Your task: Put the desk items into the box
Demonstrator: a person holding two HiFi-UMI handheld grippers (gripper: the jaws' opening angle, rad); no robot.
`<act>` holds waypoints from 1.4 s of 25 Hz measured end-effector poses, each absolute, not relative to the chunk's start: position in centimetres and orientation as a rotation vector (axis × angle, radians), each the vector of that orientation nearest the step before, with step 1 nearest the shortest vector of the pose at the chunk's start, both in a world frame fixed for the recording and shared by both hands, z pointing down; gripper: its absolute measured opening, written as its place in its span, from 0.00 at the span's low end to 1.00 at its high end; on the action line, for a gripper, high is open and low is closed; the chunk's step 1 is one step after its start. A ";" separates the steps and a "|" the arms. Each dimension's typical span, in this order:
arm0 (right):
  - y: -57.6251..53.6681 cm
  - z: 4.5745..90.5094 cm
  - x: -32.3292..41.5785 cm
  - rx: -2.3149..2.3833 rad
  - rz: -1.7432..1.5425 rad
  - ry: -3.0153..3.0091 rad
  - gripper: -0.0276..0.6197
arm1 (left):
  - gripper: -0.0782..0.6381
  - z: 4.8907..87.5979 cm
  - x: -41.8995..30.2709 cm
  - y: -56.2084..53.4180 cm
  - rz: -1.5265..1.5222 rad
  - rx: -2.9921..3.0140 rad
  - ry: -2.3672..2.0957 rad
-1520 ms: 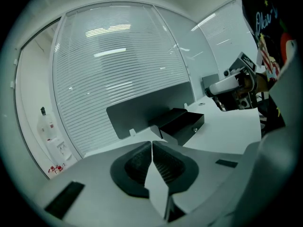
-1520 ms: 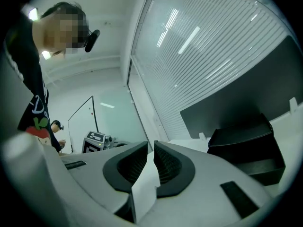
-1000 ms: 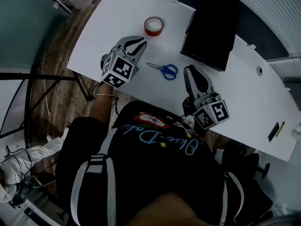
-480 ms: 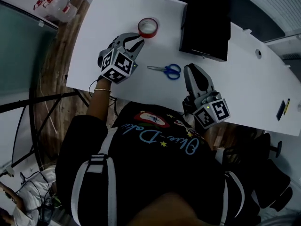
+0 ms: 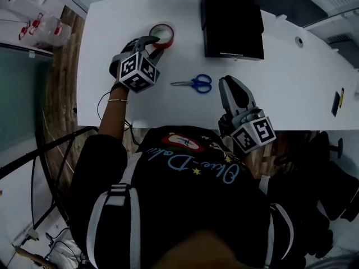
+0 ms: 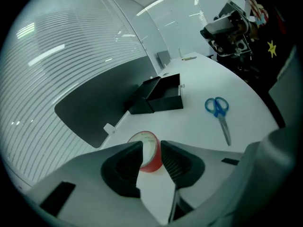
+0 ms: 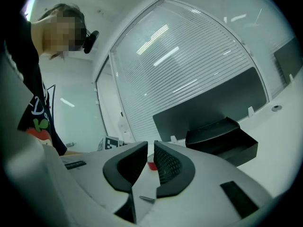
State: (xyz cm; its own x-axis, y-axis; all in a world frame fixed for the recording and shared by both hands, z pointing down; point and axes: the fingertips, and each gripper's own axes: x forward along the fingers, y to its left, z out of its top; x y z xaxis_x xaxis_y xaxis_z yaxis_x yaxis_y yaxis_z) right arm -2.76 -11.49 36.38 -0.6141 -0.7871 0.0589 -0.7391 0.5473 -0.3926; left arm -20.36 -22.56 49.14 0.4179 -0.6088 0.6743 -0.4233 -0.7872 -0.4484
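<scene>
A red tape roll (image 5: 162,34) lies flat on the white desk (image 5: 112,88), to the left of the open black box (image 5: 233,29). My left gripper (image 5: 151,43) has its tips right at the roll's near side. In the left gripper view its jaws (image 6: 151,144) are opening, with the roll (image 6: 151,161) just ahead of the gap and no pad pressing on it. Blue-handled scissors (image 5: 193,83) lie mid-desk. My right gripper (image 5: 233,87) hovers near the front edge, its jaws (image 7: 150,156) a narrow gap apart with nothing between them.
The box (image 6: 161,94) stands by a dark panel (image 6: 94,112) at the desk's back edge. The scissors (image 6: 218,112) lie to the right of the left gripper. A small dark item (image 5: 336,103) lies at the desk's far right. Wooden floor and metal stand legs are at the left.
My left gripper has travelled forward across the desk to the red tape roll, and its jaws stand wider. The right gripper has stayed put near the front edge.
</scene>
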 end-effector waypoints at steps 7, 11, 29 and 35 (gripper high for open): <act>-11.5 36.5 -1.2 -1.421 -0.578 2.607 0.10 | 0.31 51.6 -19.3 -23.1 -1.385 -2.499 0.791; -11.4 36.6 -0.8 -1.454 -0.582 2.590 0.10 | 0.31 52.9 -19.0 -23.3 -1.457 -2.472 0.732; -11.1 36.9 -1.0 -1.487 -0.551 2.627 0.10 | 0.24 54.4 -18.3 -23.8 -1.558 -2.437 0.649; -11.3 36.7 -1.0 -1.485 -0.547 2.630 0.10 | 0.24 54.4 -18.8 -23.2 -1.590 -2.410 0.670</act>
